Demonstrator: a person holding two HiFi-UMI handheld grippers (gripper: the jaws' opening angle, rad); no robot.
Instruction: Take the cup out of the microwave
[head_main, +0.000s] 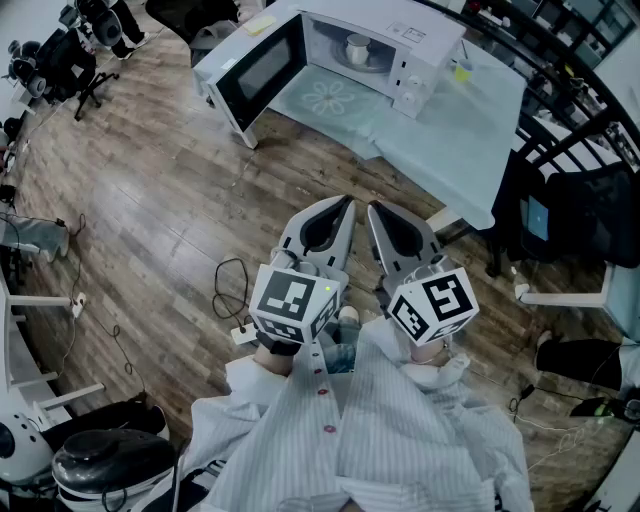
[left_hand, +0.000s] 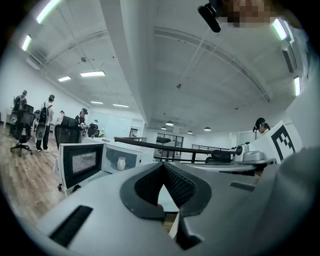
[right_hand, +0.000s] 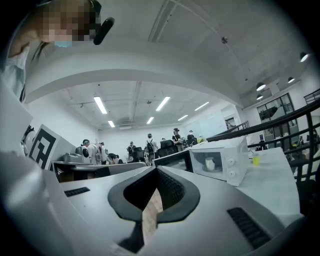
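Note:
The white microwave (head_main: 385, 45) stands on a table with a pale blue cloth (head_main: 470, 130), its door (head_main: 255, 70) swung wide open to the left. A small white cup (head_main: 357, 48) sits inside on the turntable. It also shows in the left gripper view as the cup (left_hand: 121, 163) and in the right gripper view as the cup (right_hand: 210, 163). Both grippers are held level near my chest, well short of the table. The left gripper (head_main: 346, 201) and the right gripper (head_main: 372, 206) are side by side, each shut with nothing between its jaws.
A small yellow-green cup (head_main: 461, 69) stands on the table right of the microwave. Black chairs (head_main: 575, 215) sit by the table's right end. Cables and a power strip (head_main: 240, 332) lie on the wooden floor. Several people stand in the room's far part (right_hand: 147, 147).

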